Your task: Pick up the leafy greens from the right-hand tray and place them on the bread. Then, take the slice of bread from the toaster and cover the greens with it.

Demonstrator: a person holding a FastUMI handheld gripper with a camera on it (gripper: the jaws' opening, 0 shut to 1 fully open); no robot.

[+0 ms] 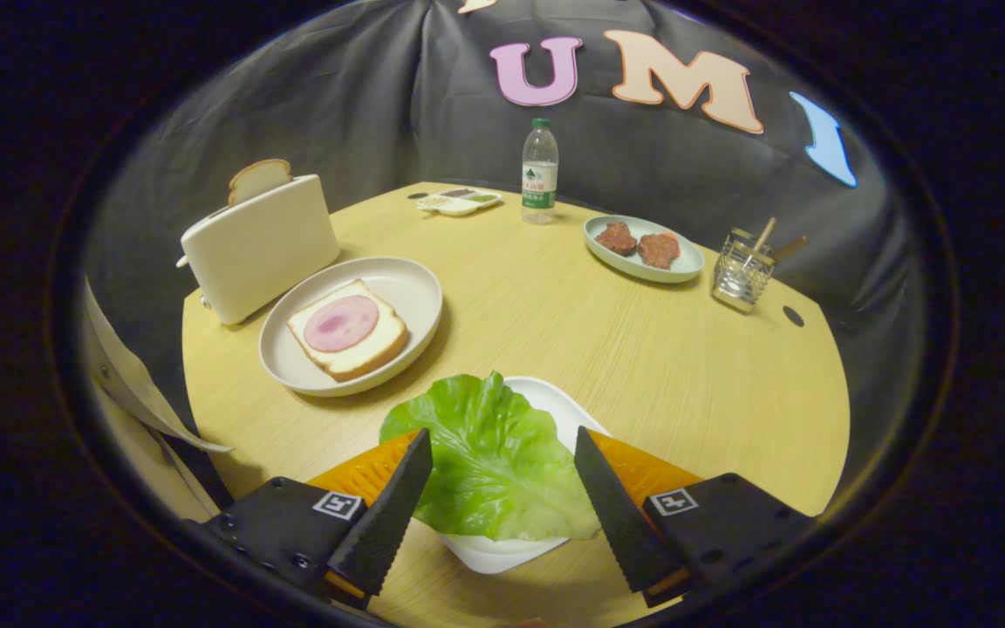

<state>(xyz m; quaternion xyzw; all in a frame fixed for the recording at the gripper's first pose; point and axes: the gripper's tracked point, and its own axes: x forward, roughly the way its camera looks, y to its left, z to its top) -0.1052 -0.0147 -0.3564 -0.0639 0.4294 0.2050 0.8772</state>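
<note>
1. Round wooden desk (607,349) inside a booth walled with black cloth.
2. At the far left of the desk, a cream toaster (260,247), with one slice of bread (258,179) standing up out of its slot.
3. Just beside the toaster, nearer the fingers, a round beige plate (406,288) carrying a bread slice (385,336) laid flat, topped with a round pink slice of ham (341,323).
4. Along the far rim, a small divided condiment tray (459,201); next to it, an upright clear water bottle (540,172) with a green cap.
5. To the right of the bottle, an oval pale-green plate (681,264) holding two reddish-brown meat patties (639,244) side by side.
6. Further right, near the desk rim, a wire holder (741,270) with wooden-handled utensils leaning out of it.
7. Close in front, a white tray (555,397) bearing a broad lettuce leaf (489,458); leaf overhanging the tray toward the plate with the bread, covering most of the tray.
8. Open stretch of bare desk between the lettuce and the bread plate; nothing standing between them.
9. Gripper (502,449) jaws spread wide apart, one finger on each side of the lettuce leaf, leaf lying between them on its tray.
10. Fingertips overlapping the leaf's edges in the view; actual contact impossible to tell, no squeeze or lift visible in the leaf.
</note>
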